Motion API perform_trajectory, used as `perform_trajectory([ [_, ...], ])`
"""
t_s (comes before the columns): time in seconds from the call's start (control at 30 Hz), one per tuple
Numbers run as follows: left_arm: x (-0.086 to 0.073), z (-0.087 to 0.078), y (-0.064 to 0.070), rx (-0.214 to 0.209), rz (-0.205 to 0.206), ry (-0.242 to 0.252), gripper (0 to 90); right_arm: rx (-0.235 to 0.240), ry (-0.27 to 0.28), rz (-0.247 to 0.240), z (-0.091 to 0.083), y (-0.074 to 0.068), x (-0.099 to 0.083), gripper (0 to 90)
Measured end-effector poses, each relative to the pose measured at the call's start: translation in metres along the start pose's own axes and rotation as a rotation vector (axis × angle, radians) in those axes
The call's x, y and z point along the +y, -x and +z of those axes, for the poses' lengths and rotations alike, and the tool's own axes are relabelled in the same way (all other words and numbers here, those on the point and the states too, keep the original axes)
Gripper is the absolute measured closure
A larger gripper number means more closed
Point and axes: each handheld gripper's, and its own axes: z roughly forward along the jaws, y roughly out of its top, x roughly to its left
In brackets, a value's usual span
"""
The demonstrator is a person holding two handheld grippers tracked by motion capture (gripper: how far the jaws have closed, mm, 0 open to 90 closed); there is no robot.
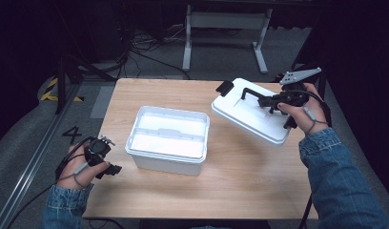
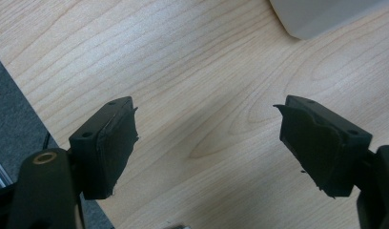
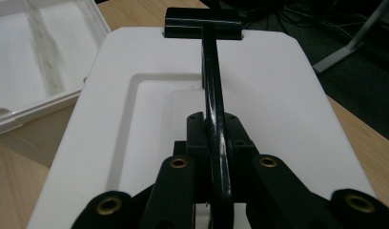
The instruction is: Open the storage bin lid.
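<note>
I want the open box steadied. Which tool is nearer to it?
Left. The left tool sits open on the table just off the box's front-left corner; the right tool is farther right, holding the lid by its black handle.

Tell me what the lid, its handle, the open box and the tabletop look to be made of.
The lid looks like white moulded plastic, matt, with a pressed recess. Its handle seems black glossy plastic, showing a sheen where the right tongs clamp it. The box looks like the same white plastic, possibly slightly see-through at the walls. The tabletop shows light wood grain, likely a smooth laminate.
</note>
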Motion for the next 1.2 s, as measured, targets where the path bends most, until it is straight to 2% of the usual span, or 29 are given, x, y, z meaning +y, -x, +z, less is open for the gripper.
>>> perform_trajectory([
  [0.2, 0.0, -0.002, -0.001, 0.001, 0.002, 0.017, 21.6, -0.015, -0.009, 0.018, 0.01, 0.008, -0.017, 84.5],
  [0.4, 0.0, -0.001, -0.001, -0.001, -0.004, 0.011, 21.4, -0.019, -0.033, 0.035, 0.023, 0.015, -0.037, 84.5],
  [0.57, 0.0, 0.0, -0.001, 0.006, 0.008, 0.012, 21.2, -0.02, -0.049, 0.05, 0.035, 0.019, -0.052, 84.5],
  [0.6, 0.0, 0.0, -0.001, 0.0, -0.002, 0.011, 21.2, -0.02, -0.052, 0.053, 0.038, 0.019, -0.056, 84.5],
  [0.93, -0.001, 0.0, -0.001, 0.0, 0.0, 0.015, 21.1, -0.012, -0.082, 0.08, 0.059, 0.026, -0.084, 84.5],
  [0.97, -0.001, 0.0, -0.001, -0.005, -0.009, 0.012, 21.2, -0.013, -0.082, 0.083, 0.061, 0.026, -0.087, 84.5],
  [1.0, -0.001, 0.0, -0.001, 0.0, -0.005, 0.014, 21.2, -0.012, -0.083, 0.088, 0.063, 0.027, -0.089, 84.5],
  [1.03, 0.0, -0.001, -0.002, 0.015, 0.018, 0.02, 21.2, -0.013, -0.086, 0.089, 0.064, 0.027, -0.091, 84.5],
  [1.1, -0.001, 0.0, -0.001, 0.0, -0.002, 0.015, 21.1, -0.015, -0.094, 0.093, 0.067, 0.028, -0.096, 84.5],
  [1.2, -0.001, 0.0, -0.001, 0.001, -0.001, 0.013, 21.1, -0.016, -0.095, 0.105, 0.07, 0.029, -0.101, 84.5],
])
